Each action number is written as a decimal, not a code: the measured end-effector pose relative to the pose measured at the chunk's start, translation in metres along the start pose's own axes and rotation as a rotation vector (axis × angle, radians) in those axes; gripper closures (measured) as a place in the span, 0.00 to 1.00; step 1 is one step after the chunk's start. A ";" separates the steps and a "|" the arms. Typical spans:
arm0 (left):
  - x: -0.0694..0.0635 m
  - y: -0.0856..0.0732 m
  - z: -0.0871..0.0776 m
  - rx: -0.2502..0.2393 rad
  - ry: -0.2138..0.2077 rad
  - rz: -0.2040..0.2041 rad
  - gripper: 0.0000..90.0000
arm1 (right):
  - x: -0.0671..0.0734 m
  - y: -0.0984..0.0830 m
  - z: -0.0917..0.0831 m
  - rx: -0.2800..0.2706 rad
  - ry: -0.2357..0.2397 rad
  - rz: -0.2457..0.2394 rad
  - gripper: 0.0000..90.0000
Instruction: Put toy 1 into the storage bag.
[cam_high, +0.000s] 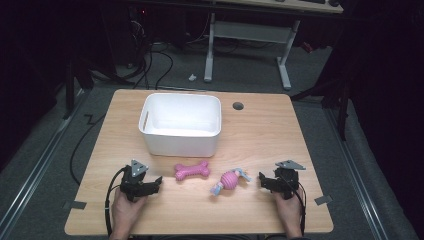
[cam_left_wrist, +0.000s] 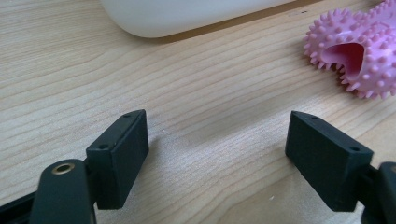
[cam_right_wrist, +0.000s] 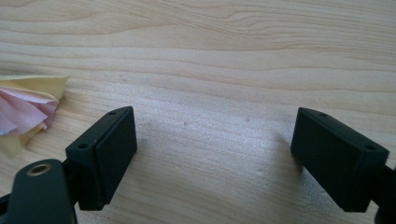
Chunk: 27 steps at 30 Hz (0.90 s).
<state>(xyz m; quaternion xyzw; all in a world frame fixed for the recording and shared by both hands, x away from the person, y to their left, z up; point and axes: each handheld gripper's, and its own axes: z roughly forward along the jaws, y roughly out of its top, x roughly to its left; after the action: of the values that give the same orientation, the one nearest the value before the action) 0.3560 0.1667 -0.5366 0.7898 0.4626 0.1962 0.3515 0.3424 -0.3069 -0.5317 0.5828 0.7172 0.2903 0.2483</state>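
Observation:
A spiky pink bone toy lies on the wooden table in front of a white bin. To its right rests a pink ball toy with pastel rope ends. My left gripper sits low at the front left, pointing toward the bone, jaws open with bare wood between them. The bone's end shows at the upper right of the left gripper view. My right gripper is at the front right, open over bare wood, with the rope toy's frayed end off to its left.
The white bin's rounded wall stands just beyond the left gripper, and its inside looks empty. A round cable hole sits in the table behind the bin on the right. Beyond the table stand a desk frame and floor cables.

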 end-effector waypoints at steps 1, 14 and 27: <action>0.000 0.000 0.000 0.000 0.000 0.000 0.24 | 0.000 0.000 0.000 0.000 0.000 0.000 0.16; 0.000 0.000 0.000 0.003 -0.004 0.005 0.22 | 0.000 0.000 -0.001 -0.001 -0.001 -0.006 0.17; 0.001 -0.001 0.000 0.006 -0.026 0.025 0.19 | 0.001 -0.001 -0.001 0.000 0.001 -0.004 0.17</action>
<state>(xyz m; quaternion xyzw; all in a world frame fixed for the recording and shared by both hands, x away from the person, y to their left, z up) 0.3562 0.1680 -0.5369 0.7991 0.4488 0.1890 0.3526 0.3412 -0.3063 -0.5315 0.5811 0.7185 0.2900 0.2488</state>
